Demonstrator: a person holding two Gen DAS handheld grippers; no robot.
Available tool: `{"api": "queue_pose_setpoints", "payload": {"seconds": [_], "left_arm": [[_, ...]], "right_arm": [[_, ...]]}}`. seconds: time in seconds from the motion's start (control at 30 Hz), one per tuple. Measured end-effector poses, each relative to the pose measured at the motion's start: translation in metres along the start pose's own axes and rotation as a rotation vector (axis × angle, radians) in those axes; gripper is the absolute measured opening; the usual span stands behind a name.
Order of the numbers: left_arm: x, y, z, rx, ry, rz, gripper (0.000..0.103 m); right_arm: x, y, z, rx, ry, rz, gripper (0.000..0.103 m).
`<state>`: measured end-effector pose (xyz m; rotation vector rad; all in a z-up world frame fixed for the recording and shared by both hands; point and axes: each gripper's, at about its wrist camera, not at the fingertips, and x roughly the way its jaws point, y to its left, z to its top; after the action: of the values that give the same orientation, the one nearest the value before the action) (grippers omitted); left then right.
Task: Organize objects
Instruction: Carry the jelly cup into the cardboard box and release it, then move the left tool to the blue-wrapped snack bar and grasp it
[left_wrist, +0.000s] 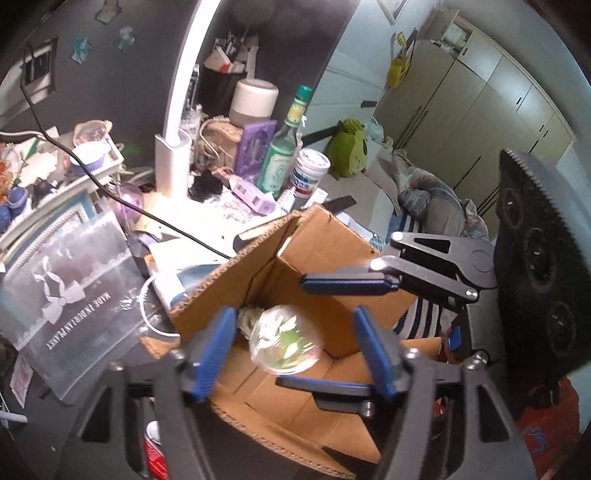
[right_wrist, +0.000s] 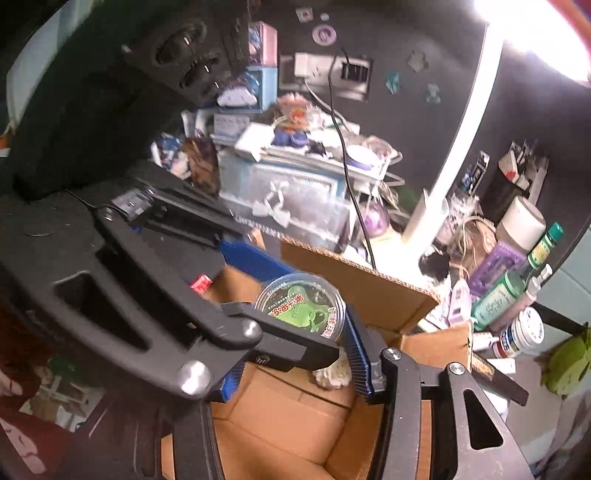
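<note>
A black cable (left_wrist: 122, 199) trails across the cluttered counter (left_wrist: 229, 218) at left. At centre, both grippers meet over an open brown cardboard box (left_wrist: 325, 236), apparently to drop items in. The left gripper (left_wrist: 295, 350) stands spread, a blurred clear plastic ball (left_wrist: 284, 341) between its pads, seemingly released. The right gripper (right_wrist: 291, 328) holds a green-lidded clear round tub (right_wrist: 301, 308) between its pads above the box.
</note>
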<state>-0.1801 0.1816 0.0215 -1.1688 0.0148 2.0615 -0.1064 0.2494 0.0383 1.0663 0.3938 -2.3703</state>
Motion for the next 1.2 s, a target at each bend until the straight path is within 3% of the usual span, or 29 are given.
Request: {"api": "queue_pose_setpoints", "payload": {"seconds": [0.4,0.73,0.97,1.2], "left_arm": [[-0.078,0.019,-0.039,-0.042,-0.186,0.126,0.078],[-0.149,0.053,-0.126,-0.133,-0.339,0.314,0.082],[-0.147,0.092,-0.197,-0.234,-0.337,0.398,0.082],[-0.134,0.122,-0.257,-0.342,-0.321,0.433,0.082]], "right_arm": [[-0.008,0.013,0.006,0.010,-0.021,-0.038,0.057],[-0.016,0.099,0.023,-0.045,-0.120,0.138,0.057],[0.025,0.167,0.016,-0.077,-0.082,0.270,0.057],[0.100,0.201,-0.015,-0.022,0.047,0.327,0.057]]}}
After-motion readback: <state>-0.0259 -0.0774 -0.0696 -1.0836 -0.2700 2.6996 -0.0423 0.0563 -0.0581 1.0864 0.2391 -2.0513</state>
